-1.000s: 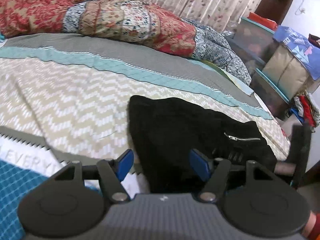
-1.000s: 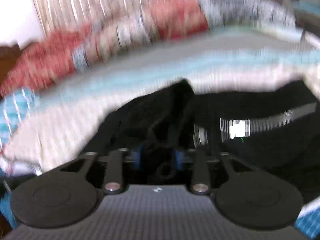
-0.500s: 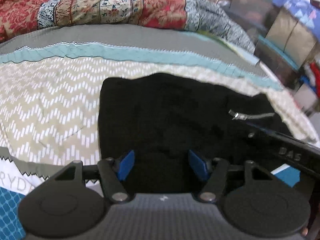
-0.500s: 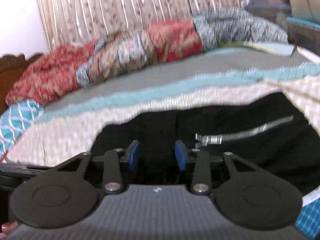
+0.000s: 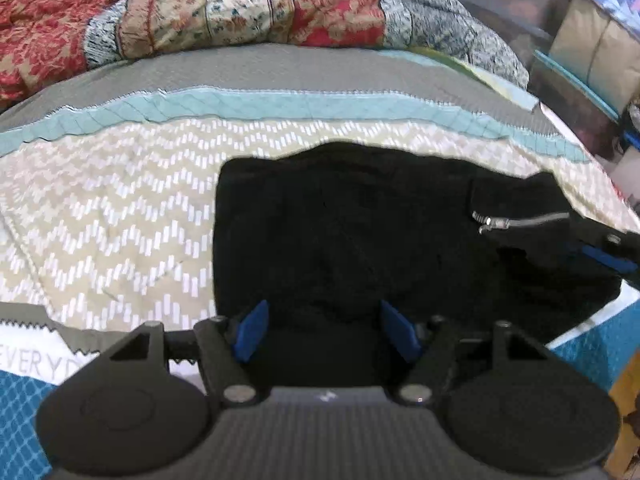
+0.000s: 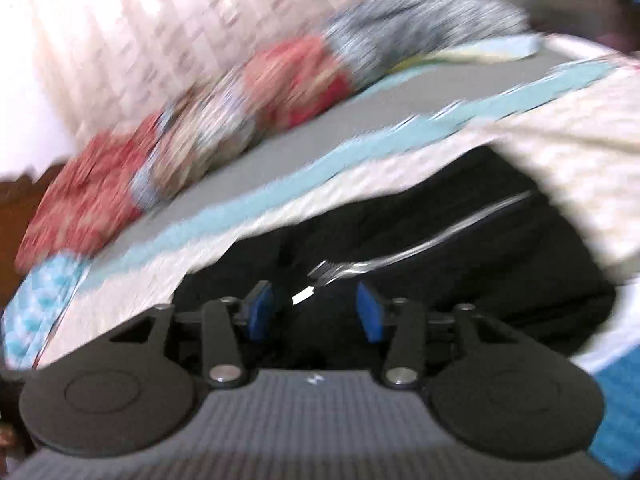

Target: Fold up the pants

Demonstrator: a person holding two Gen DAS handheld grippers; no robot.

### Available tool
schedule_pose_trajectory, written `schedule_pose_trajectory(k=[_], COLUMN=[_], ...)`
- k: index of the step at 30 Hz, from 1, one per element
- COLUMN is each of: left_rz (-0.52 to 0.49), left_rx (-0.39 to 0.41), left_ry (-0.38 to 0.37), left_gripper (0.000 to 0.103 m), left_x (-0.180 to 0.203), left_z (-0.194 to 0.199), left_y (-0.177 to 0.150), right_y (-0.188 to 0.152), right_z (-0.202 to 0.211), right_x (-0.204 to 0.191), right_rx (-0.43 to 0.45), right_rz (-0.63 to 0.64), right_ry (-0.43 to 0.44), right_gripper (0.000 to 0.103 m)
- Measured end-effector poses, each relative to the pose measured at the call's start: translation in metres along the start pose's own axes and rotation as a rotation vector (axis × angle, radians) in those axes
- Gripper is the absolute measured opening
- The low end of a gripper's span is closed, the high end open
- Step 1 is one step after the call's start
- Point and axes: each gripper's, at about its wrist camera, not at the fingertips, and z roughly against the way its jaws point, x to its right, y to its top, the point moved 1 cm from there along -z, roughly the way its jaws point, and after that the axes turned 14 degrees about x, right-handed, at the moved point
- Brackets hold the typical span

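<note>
— Since a second ago, the left gripper (image 5: 327,330) has been sliding across the bed (image 5: 120,216), so the pants (image 5: 360,232) are now filling the middle of its view instead of sitting off to one side. The right gripper (image 6: 314,311) has been swinging too; its picture is tilting and smearing.

— And where are the pants lying?

— They are lying as a black, folded slab on the chevron part of the bed, on the near side of the teal stripe (image 5: 280,100), with the quilt (image 5: 240,12) bunching up well beyond that stripe. The zipper (image 5: 520,220) is showing toward the pants' right end.

— What are the left fingers (image 5: 250,330) doing?

— They are standing about half apart over the near edge of the pants, gripping nothing.

— And the right ones?

— Its jaws are opening. Black cloth is showing between the blue fingers (image 6: 370,312), but nothing is being pinched; the zipper is streaking just past them. From the left view, the right gripper's tip is poking in at the pants' right end, beside the zipper.
</note>
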Motion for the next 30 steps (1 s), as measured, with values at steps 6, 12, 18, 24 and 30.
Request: schedule_pose_trajectory(k=[6, 12, 18, 24, 30], left_rz=[0.018, -0.012, -0.075, -0.171, -0.319], left_rx=[0.065, 0.05, 0.01, -0.031, -0.113], left_ry=[-0.054, -0.172, -0.249, -0.306, -0.344], left_gripper=[0.065, 0.067, 0.073, 0.092, 0.101], left_x=[0.017, 0.065, 0.123, 0.191, 0.252], left_z=[0.019, 0.011, -0.012, -0.036, -0.061], left_y=[0.035, 0.061, 0.076, 0.089, 0.082], right_y=[0.019, 0.013, 0.006, 0.006, 0.001], right_z=[0.044, 0.053, 0.026, 0.023, 0.031], right_x=[0.088, 0.139, 0.128, 0.066, 0.013], right_rx=[0.152, 0.166, 0.083, 0.094, 0.142], right_rz=[-0.116, -0.271, -0.24, 0.02, 0.282], right_ry=[-0.219, -0.296, -0.227, -0.152, -0.107], right_gripper=[0.067, 0.069, 0.059, 0.015, 0.015])
